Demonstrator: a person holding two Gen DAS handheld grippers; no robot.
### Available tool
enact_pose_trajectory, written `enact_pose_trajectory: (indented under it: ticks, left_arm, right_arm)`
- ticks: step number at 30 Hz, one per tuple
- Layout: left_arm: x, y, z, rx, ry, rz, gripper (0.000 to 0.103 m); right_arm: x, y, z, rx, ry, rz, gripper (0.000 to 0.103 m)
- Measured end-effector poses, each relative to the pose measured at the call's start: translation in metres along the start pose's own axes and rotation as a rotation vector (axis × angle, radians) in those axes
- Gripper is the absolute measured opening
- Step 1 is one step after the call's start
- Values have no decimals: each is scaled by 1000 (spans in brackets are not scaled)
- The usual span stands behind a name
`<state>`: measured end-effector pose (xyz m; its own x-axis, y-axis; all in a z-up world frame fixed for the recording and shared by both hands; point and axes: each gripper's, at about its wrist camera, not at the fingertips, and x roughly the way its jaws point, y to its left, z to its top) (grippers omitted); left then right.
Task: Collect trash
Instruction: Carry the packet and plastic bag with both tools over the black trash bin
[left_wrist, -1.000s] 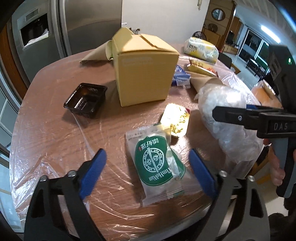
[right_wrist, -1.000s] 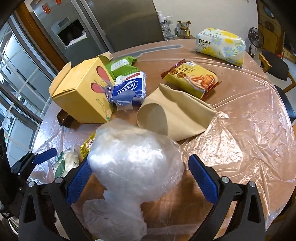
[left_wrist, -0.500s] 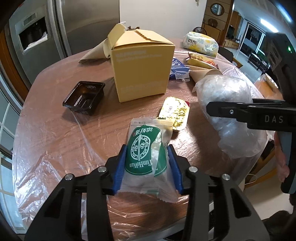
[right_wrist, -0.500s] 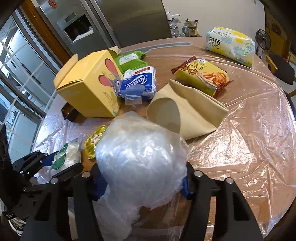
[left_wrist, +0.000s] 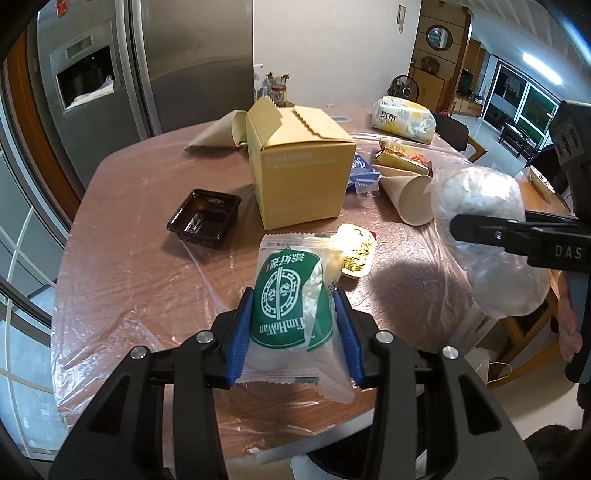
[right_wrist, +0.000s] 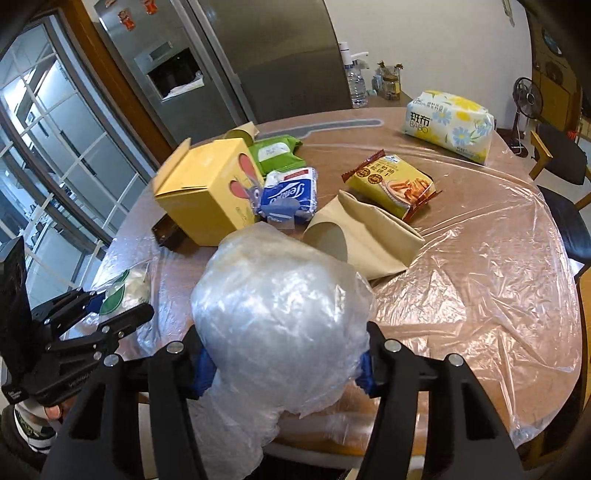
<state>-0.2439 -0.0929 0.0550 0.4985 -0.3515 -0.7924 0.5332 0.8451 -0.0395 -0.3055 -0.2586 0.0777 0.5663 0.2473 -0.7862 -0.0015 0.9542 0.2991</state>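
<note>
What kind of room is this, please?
Most likely a home kitchen or dining area: a tall stainless steel fridge stands behind a round wooden table covered in clear plastic film, with a dark wooden chair beside it.

Crinkled glossy plastic bag (right_wrist: 280, 306)

The left hand-held gripper (left_wrist: 293, 325) is pitched steeply downward, its blue pads clamped against both sides of a green-and-white packet (left_wrist: 290, 306). The right hand-held gripper (right_wrist: 282, 363) is angled likewise, its jaws pressed into a bundle of clear plastic (right_wrist: 277, 310). Fingers (left_wrist: 569, 332) are seen wrapped around the right handle.
</note>
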Motion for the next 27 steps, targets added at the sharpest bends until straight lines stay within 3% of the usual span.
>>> enact_pose_trajectory:
  ticks: [10, 27]
  left_arm:
    - [-22, -15, -11, 21, -6, 9, 44]
    - [-41, -64, -57, 142, 68, -29, 44]
  right_arm:
    - [-24, 12, -31, -63, 33, 36, 56]
    - [-41, 20, -91, -146, 139, 63, 56]
